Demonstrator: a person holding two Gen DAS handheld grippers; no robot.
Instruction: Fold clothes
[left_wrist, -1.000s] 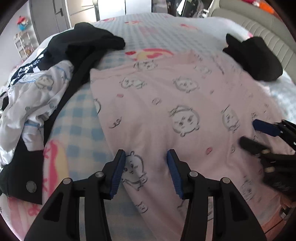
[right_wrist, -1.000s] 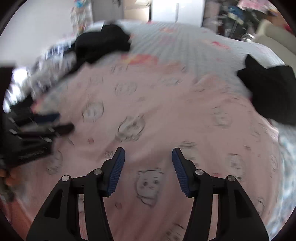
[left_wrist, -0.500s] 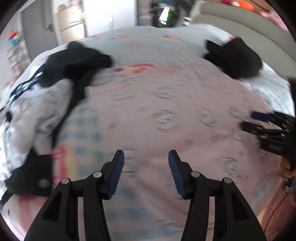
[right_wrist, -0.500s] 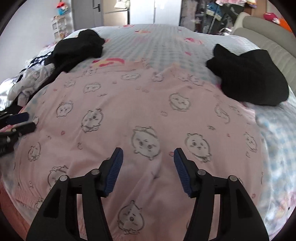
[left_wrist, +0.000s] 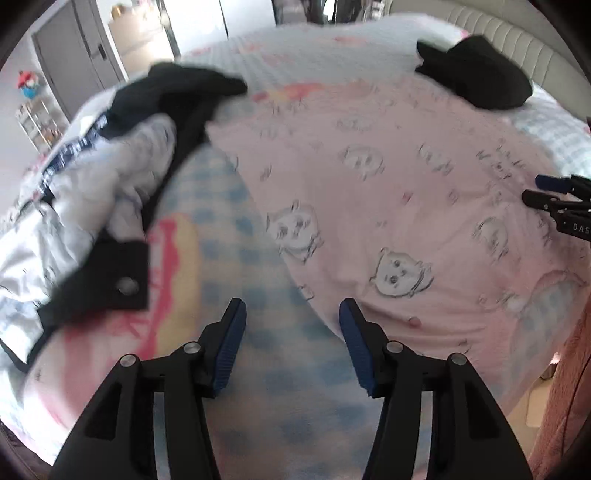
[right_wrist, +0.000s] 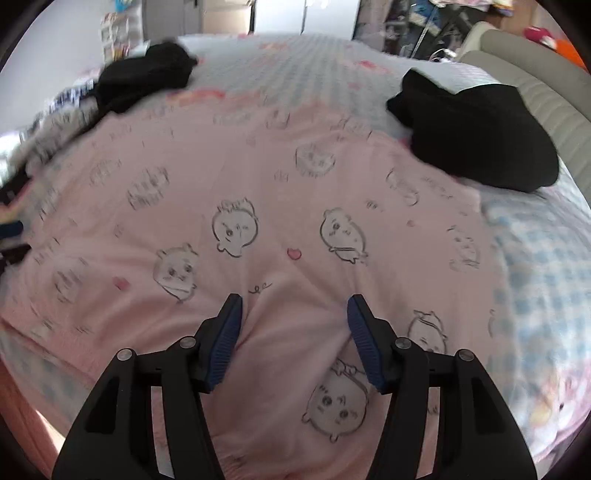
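Both claws, left claw (left_wrist: 290, 314) and right claw (right_wrist: 293, 310), hover with jaws apart and empty, lately widening, over the pink shirt (right_wrist: 266, 206) spread flat on the bed (left_wrist: 236, 266); light, limp cloth, probably best pinched at hem corners.

A checked bed (left_wrist: 236, 236) carries a pink printed garment (right_wrist: 280, 192), 2 black garments and a white one

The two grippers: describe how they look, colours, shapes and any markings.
The left gripper and the right gripper look alike: matte black angular frames with cut-out slots and round silver rivets, each carrying two fingers faced with ribbed blue pads. In the left wrist view, the right gripper's side bears white lettering, cut off at the picture's edge.
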